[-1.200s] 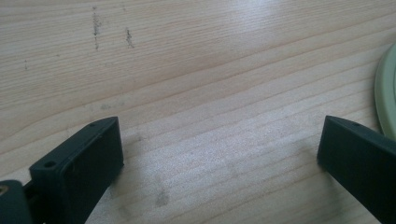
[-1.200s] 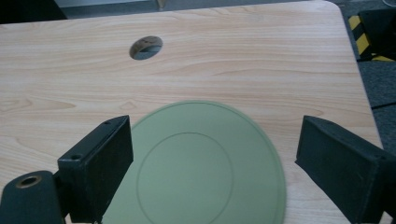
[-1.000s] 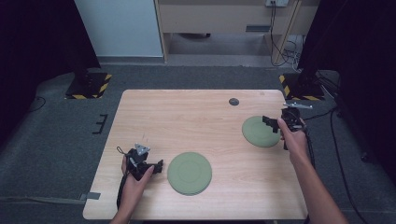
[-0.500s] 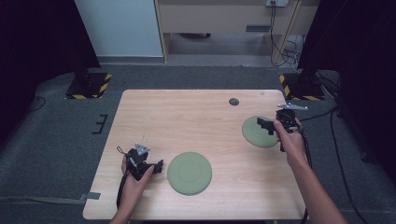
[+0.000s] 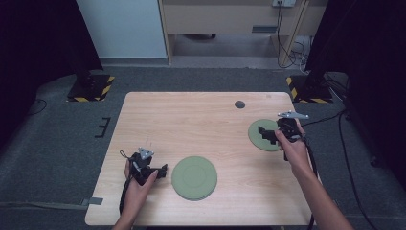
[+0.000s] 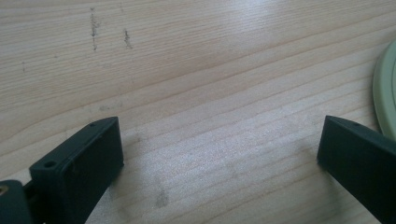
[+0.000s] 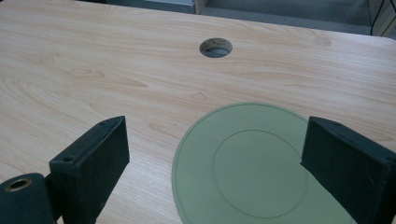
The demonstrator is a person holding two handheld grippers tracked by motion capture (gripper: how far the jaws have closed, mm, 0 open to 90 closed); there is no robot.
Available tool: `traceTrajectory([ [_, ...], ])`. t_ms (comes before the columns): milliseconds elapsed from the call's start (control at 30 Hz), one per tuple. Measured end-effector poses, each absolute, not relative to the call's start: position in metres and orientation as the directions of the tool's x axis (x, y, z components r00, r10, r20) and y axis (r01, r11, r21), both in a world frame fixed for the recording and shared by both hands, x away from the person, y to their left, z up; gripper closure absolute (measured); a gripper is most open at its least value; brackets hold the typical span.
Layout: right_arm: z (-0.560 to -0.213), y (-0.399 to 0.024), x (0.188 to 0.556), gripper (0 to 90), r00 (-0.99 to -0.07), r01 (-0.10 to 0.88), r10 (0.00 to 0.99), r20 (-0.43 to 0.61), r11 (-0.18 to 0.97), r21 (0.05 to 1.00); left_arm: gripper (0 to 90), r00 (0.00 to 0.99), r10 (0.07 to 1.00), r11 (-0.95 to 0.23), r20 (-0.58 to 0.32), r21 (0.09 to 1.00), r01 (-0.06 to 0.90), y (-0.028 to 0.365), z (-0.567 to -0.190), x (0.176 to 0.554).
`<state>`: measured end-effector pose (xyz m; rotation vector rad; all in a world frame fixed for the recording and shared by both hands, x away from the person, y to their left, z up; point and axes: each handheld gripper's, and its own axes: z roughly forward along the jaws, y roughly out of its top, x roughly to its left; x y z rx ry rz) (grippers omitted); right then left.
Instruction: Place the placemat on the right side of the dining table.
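Note:
Two round green plates lie on the wooden table [image 5: 191, 120]. The larger plate [image 5: 194, 177] sits near the front centre, and its pale rim [image 6: 385, 88] shows at the right edge of the left gripper view. My left gripper [image 5: 161, 170] [image 6: 219, 154] rests low over bare wood just left of that plate, open and holding nothing. The smaller plate [image 5: 256, 139] [image 7: 252, 163] lies at the right side. My right gripper [image 5: 266, 135] [image 7: 215, 158] hovers over it, open, its jaws standing either side of the plate's near part without touching it.
A round cable hole [image 5: 240, 104] [image 7: 215, 47] is cut in the table behind the smaller plate. Grey carpet surrounds the table, with yellow-black striped stand bases [image 5: 91, 86] at the back corners. Cables [image 5: 330, 117] trail off the right side.
My right gripper has moved a little left and nearer, coming further over the smaller plate. The left gripper and both plates have stayed put.

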<state>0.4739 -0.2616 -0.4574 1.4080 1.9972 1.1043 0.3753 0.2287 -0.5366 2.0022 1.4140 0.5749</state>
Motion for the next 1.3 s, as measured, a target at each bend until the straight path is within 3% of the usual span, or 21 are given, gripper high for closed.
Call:
traceTrajectory([
  [1300,-0.491,-0.22,0.435,7.7,-0.483,0.543,0.875,0.031,0.271,0.795,0.0,0.344,0.939,-0.249,0.003,0.697,0.673,0.229,-0.537,0.375],
])
